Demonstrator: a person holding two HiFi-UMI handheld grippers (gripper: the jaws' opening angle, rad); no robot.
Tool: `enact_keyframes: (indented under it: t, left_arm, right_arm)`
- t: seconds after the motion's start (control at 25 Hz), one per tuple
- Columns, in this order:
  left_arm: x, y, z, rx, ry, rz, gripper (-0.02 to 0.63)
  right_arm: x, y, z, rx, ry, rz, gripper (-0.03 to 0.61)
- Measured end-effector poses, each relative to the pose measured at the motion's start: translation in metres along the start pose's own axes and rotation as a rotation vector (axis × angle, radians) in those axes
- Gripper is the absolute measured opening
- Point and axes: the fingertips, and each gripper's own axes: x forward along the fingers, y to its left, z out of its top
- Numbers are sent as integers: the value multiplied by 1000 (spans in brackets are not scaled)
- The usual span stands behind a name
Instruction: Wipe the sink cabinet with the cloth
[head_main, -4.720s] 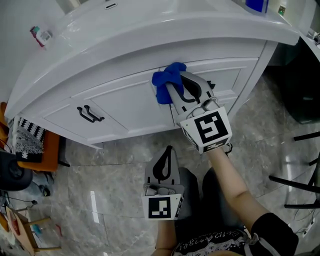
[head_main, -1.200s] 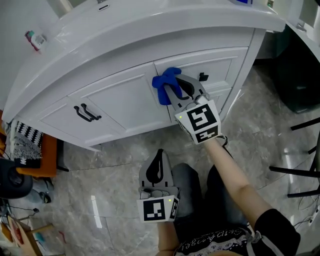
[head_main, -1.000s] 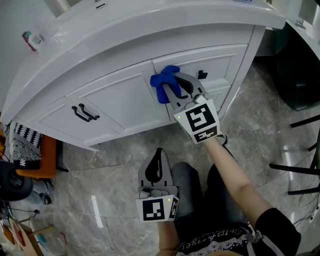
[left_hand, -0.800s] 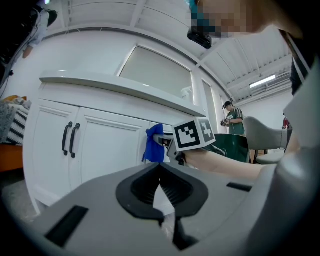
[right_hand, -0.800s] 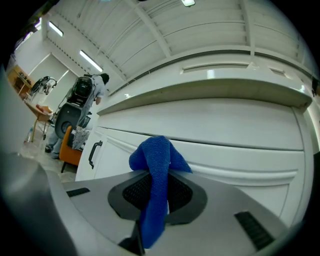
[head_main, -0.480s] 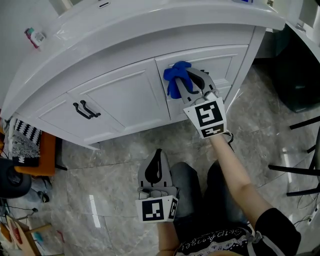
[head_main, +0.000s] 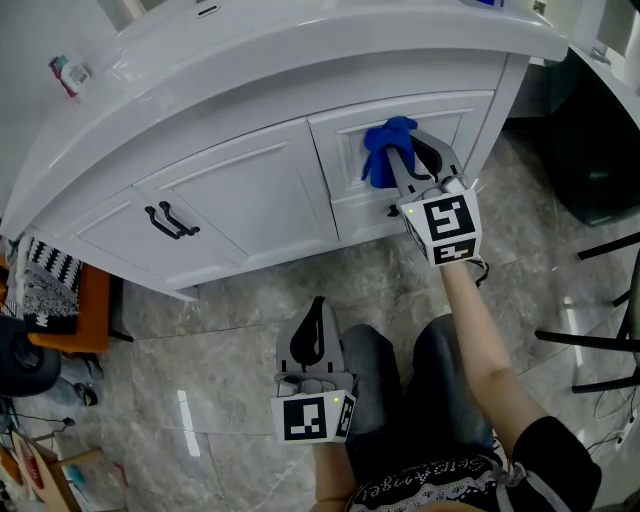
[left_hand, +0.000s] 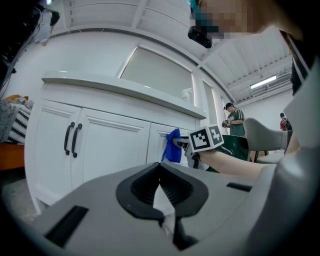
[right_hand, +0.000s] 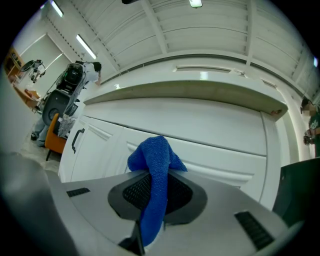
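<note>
The white sink cabinet (head_main: 250, 195) curves across the top of the head view. A blue cloth (head_main: 388, 150) is pressed against the cabinet's upper right drawer panel, and my right gripper (head_main: 405, 162) is shut on it. In the right gripper view the cloth (right_hand: 154, 170) hangs bunched out of the shut jaws in front of the cabinet front (right_hand: 210, 127). My left gripper (head_main: 318, 328) is shut on nothing, low over the person's lap and away from the cabinet. The left gripper view shows the cloth (left_hand: 173, 146) from the side, against the cabinet.
Black pull handles (head_main: 172, 218) sit on the left doors, and a small black knob (head_main: 392, 211) shows just below the right gripper. An orange stool with patterned fabric (head_main: 55, 295) stands at the left. A dark bin (head_main: 600, 150) and black chair legs (head_main: 590, 350) stand at the right on the marble floor.
My right gripper has slid the cloth to the right along the cabinet front, from near the door seam onto the right drawer panel. The left gripper has stayed put.
</note>
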Motion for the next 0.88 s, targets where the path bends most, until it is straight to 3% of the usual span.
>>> enact_keyframes:
  t: [0.32, 0.6, 0.76, 0.88]
  left_arm:
    - [3, -3, -1, 6, 6, -1, 5]
    - [3, -4, -4, 5, 12, -2, 5]
    - [3, -5, -3, 6, 9, -7, 5]
    - [4, -8, -2, 6, 7, -17, 5]
  right_arm:
    - [-8, -22, -6, 24, 4, -20, 60]
    - [-23, -60, -23, 139, -9, -89, 60]
    - [-34, -87, -36, 31, 38, -164, 60]
    - [-39, -99, -42, -57, 68, -167, 60]
